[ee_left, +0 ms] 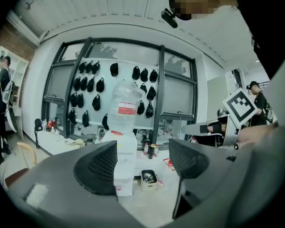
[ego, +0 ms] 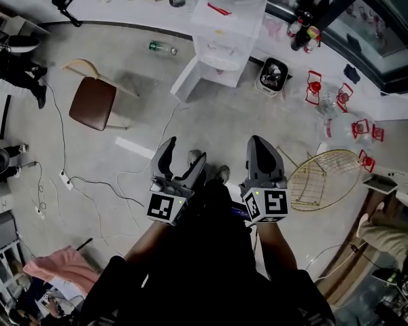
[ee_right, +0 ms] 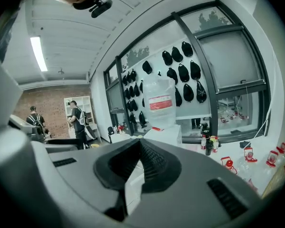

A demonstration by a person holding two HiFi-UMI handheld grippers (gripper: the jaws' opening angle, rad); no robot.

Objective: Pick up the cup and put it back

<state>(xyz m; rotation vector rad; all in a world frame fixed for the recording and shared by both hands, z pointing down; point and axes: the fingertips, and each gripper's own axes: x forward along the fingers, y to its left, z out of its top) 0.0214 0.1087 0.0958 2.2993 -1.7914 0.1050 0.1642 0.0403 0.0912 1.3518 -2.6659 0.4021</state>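
L grip: left gripper (ee_left: 142, 161) jaws wide apart, empty.
R grip: right gripper (ee_right: 139, 146) jaws pressed together, empty.
Risk: thin white floor cable (ego: 62, 145) (near walking path) could trip the person; cup unseen.

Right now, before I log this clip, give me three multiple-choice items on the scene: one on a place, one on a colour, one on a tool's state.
1. In the head view, on which side of the water dispenser does the bin stand?
A. left
B. right
C. on top
2. What colour is the seat of the chair?
A. brown
B. blue
C. white
3. How do the jaws of the left tool stand?
A. shut on a cup
B. pressed together
C. apart, empty

Answers: B, the bin sits by its right side. A, the seat shows brown. C, the water dispenser shows through the gap.
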